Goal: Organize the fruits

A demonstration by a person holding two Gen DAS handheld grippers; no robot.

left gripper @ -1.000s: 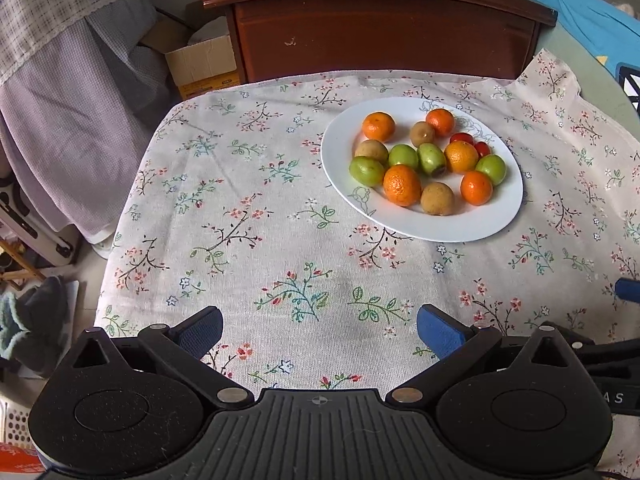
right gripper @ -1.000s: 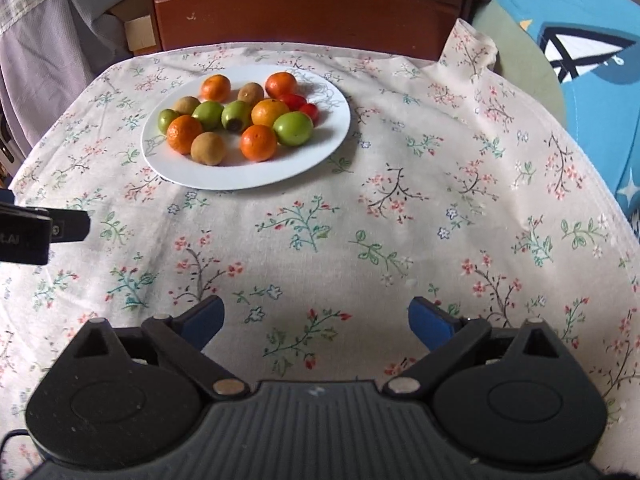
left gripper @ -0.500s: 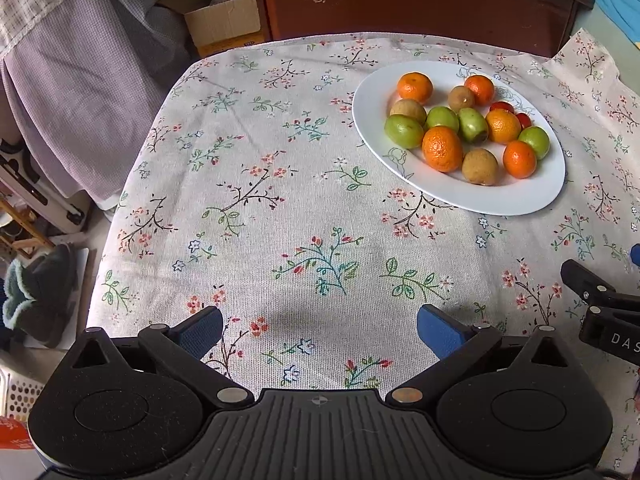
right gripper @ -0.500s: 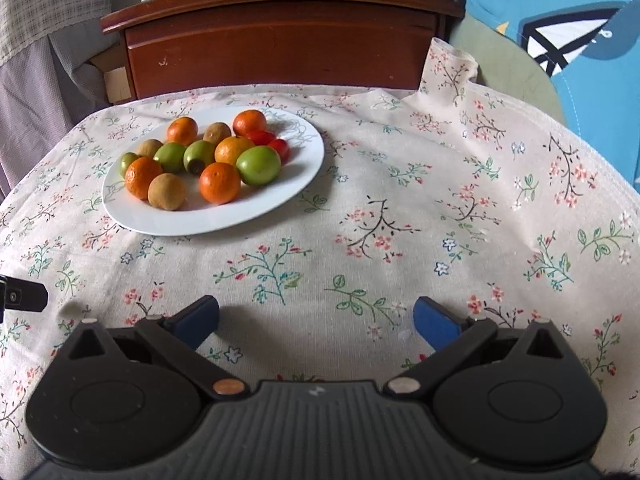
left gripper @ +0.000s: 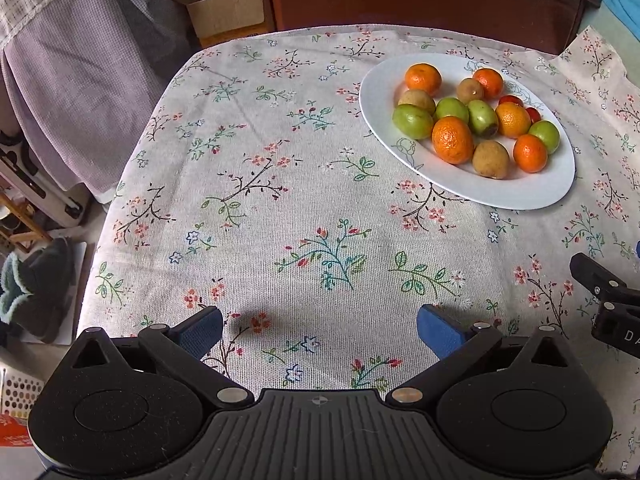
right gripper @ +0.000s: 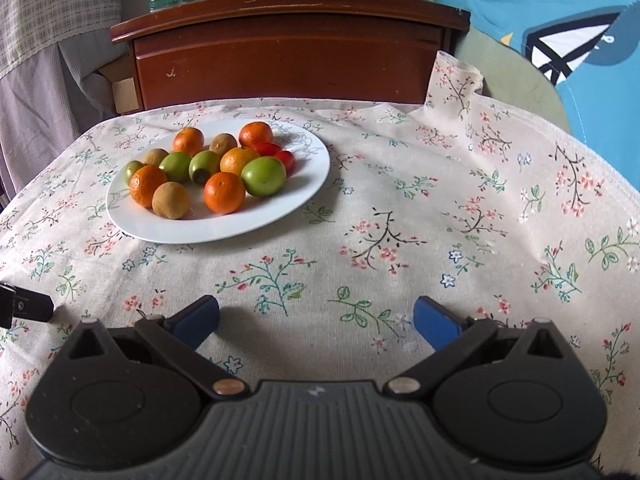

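Observation:
A white oval plate (left gripper: 516, 196) (right gripper: 224, 232) lies on a floral tablecloth and holds several fruits: orange mandarins (left gripper: 452, 140) (right gripper: 224, 192), green fruits (left gripper: 412, 121) (right gripper: 264, 176), brown kiwis (left gripper: 491, 159) (right gripper: 170, 200) and small red tomatoes (right gripper: 266, 148). My left gripper (left gripper: 320, 330) is open over bare cloth, well short of the plate, which sits far right of it. My right gripper (right gripper: 316, 322) is open too, low over the cloth, with the plate ahead and to its left. Part of the right gripper shows at the left wrist view's right edge (left gripper: 612, 300).
A dark wooden headboard (right gripper: 288, 64) stands right behind the table. A cardboard box (left gripper: 224, 12) and hanging grey cloth (left gripper: 80, 80) are at the back left, slippers (left gripper: 36, 284) on the floor left, a blue cushion (right gripper: 560, 40) at the right.
Both grippers drew back and lower toward the table's near side. The left swung leftward, so the plate sits further right in its view. Both stayed open; the fruits have not moved.

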